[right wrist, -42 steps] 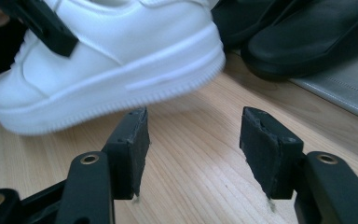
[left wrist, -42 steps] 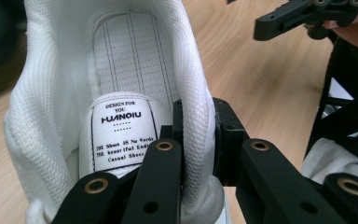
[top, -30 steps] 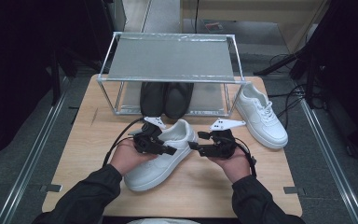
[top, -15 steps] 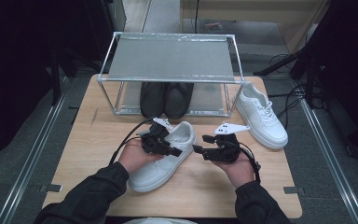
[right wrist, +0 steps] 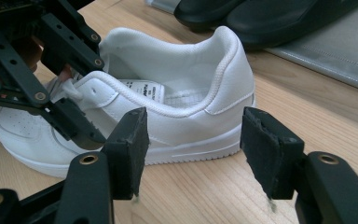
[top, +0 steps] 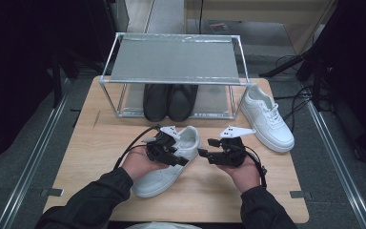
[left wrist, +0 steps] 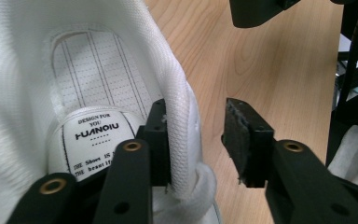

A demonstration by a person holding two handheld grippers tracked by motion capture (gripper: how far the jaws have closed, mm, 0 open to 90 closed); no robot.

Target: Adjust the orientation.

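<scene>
The white leather low-top sneaker [top: 169,160] is set down near the bench's front edge; the left gripper [left wrist: 196,140] has just been opening — collar between unclamped jaws — and the right gripper [right wrist: 193,154] is held open beside it. Shelving on the metal rack [top: 174,59] remains.

- The white sneaker [right wrist: 168,126] looked like smooth matt leather, with a ribbed cloth collar and a perforated insole;
- the table [top: 100,148] was pale wood grain, satin;
- the rack [top: 174,59] had shiny metal tubes and a grey matt shelf;
- the black shoes [top: 169,101] were dull;
- the left gripper [left wrist: 196,140] pads looked rough.
</scene>
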